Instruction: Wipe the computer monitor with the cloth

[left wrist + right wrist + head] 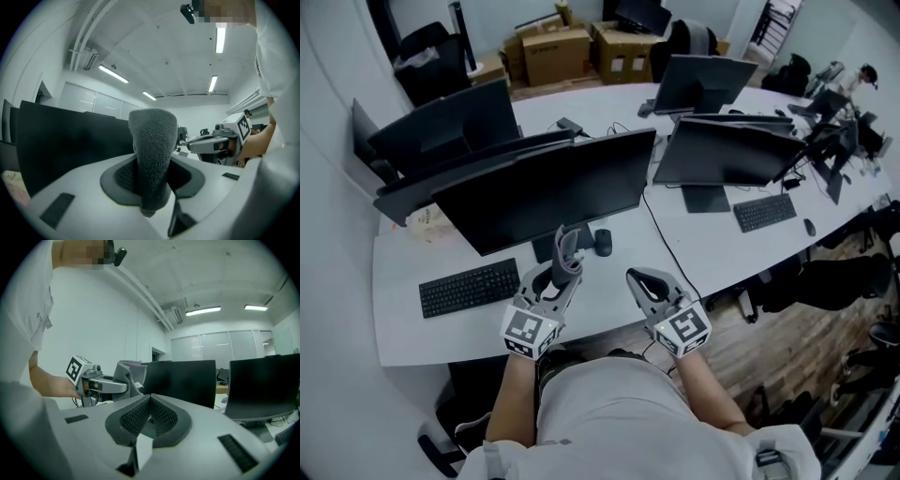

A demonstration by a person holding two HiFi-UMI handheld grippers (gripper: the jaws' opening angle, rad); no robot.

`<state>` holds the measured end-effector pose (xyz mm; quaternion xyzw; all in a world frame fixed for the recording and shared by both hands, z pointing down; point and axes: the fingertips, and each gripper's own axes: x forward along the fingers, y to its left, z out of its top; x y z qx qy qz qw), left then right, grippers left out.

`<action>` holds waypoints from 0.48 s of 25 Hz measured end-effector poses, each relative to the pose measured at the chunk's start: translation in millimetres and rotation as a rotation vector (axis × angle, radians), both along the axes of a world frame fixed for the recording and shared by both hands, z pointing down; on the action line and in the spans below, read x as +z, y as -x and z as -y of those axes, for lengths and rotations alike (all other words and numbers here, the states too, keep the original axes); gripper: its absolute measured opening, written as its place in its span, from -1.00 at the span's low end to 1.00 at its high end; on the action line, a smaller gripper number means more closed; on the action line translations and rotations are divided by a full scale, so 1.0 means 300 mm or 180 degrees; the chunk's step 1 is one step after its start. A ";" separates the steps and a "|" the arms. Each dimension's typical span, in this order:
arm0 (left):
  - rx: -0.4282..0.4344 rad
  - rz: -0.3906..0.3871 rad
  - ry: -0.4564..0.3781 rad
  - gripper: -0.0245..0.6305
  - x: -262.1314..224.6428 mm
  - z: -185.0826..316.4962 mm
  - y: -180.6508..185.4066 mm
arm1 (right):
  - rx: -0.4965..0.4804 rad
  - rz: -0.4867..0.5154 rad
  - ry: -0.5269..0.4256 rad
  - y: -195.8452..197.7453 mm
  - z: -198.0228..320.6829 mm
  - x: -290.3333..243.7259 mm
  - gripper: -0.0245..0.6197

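Two grippers, one cloth: the left gripper [565, 267] has its jaws clamped on a grey cloth [566, 242], which stands upright out of them, just before the lower edge of the nearest monitor [546, 192] and not clearly touching it. The right gripper [637, 278] hovers beside it over the desk edge, jaws pressed together with nothing between them.

The white desk [609, 300] curves away to the right. On it are two black keyboards, one [470, 287] left of the grippers and one [765, 212] further right, and two mice [603, 242] [809, 227]. Dark monitors stand in overlapping rows, at least four of them; the exact number cannot be told. All visible screens are dark.

At least three cardboard boxes [555, 52] sit against the far wall. The floor [787, 347] to the right is wood. The walls are white, and strip lights [114, 74] run across the white ceiling.
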<state>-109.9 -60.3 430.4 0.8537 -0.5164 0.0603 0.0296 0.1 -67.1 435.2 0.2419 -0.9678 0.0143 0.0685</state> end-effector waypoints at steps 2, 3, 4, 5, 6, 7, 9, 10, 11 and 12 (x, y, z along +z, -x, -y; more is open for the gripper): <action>0.0046 -0.0045 0.0015 -0.50 0.008 0.006 -0.027 | 0.0088 0.0007 -0.0013 -0.035 0.001 0.007 -0.90; 0.0067 -0.0060 0.0022 -0.50 0.010 0.010 -0.039 | 0.0129 0.0010 -0.0018 -0.050 0.002 0.011 -0.90; 0.0088 -0.0068 0.0028 -0.50 0.011 0.016 -0.052 | 0.0160 0.0015 -0.0019 -0.064 0.004 0.014 -0.90; 0.0110 -0.0069 0.0035 -0.50 0.013 0.024 -0.063 | 0.0185 0.0021 -0.0013 -0.075 0.007 0.019 -0.90; 0.0134 -0.0065 0.0042 -0.50 0.014 0.032 -0.075 | 0.0209 0.0026 -0.0002 -0.086 0.010 0.024 -0.90; 0.0158 -0.0057 0.0046 -0.50 0.014 0.041 -0.085 | 0.0234 0.0026 0.0008 -0.095 0.014 0.030 -0.90; 0.0214 -0.0043 0.0050 -0.50 0.014 0.056 -0.105 | 0.0282 0.0018 0.0014 -0.109 0.020 0.035 -0.90; 0.0244 -0.0037 0.0053 -0.50 0.014 0.061 -0.114 | 0.0306 0.0022 0.0018 -0.113 0.022 0.036 -0.90; 0.0272 -0.0033 0.0058 -0.50 0.015 0.067 -0.121 | 0.0326 0.0033 0.0022 -0.115 0.025 0.036 -0.90; 0.0298 -0.0032 0.0065 -0.50 0.016 0.074 -0.128 | 0.0341 0.0048 0.0024 -0.117 0.029 0.036 -0.90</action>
